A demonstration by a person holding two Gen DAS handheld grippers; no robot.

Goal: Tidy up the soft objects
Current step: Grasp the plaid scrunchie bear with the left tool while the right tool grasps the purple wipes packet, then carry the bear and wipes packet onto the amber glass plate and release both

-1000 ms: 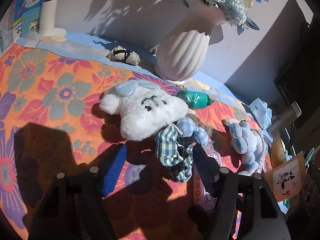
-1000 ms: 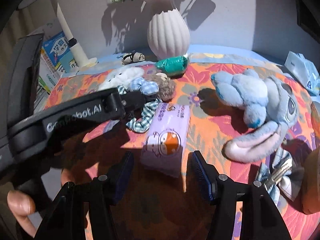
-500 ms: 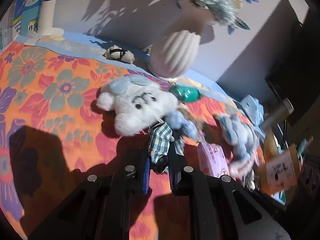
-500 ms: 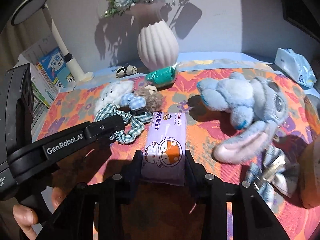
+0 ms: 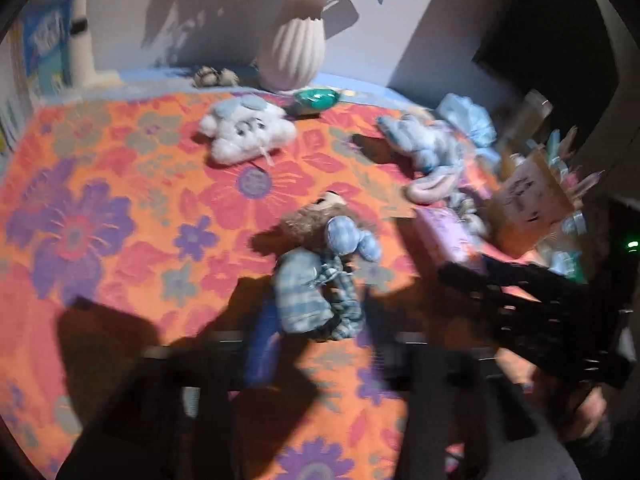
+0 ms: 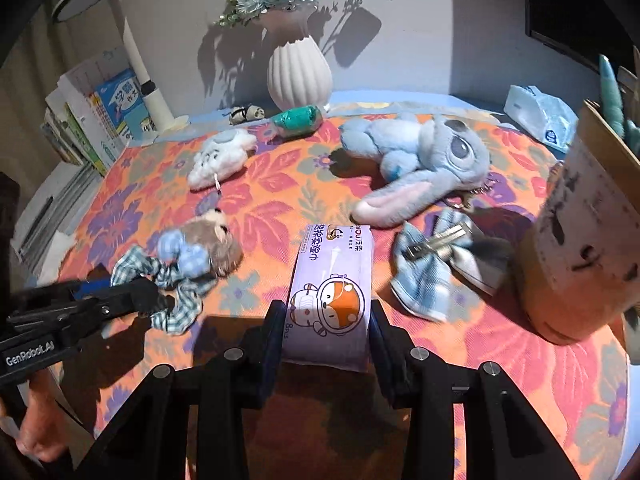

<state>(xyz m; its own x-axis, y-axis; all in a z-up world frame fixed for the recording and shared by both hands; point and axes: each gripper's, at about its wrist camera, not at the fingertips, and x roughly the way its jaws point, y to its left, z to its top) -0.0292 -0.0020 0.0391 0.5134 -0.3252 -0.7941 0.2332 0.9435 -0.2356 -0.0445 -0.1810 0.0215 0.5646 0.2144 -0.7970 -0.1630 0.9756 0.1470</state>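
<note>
The right gripper (image 6: 326,332) is clamped on the near end of the tissue pack (image 6: 332,280), one pad on each long side. The pack is a flat lilac soft-pack w/ a cartoon astronaut fox and printed text, lying lengthwise away from the camera on the floral surface (image 6: 280,184). Judged light and squashy; the film wrap looks slick, so a hold across the narrow width near the end, as now, should do, but too hard a squeeze would prob. buckle it.

The left gripper (image 5: 316,332) is on the plaid scrunchie (image 5: 320,300), blue-white check fabric, bunched, w/ a brown fuzzy doll (image 5: 316,224) in a blue gingham bow touching it. The left view is motion-blurred; the right view shows one finger at the scrunchie (image 6: 160,280) but not the grip itself, so whether the fingers are pressed onto it or only around it can't be told. The scrunchie is limp and near weightless; it should be pinched through the bunched body, not a loose edge, else it slips out.

Other soft items: white cloud plush (image 6: 220,156) toward the back, blue long-eared plush (image 6: 424,160) on its side to the right, and a plaid bow clip (image 6: 436,264) just right of the pack. A green wrapped roll (image 6: 300,120) sits near the ribbed vase (image 6: 300,76).
</note>
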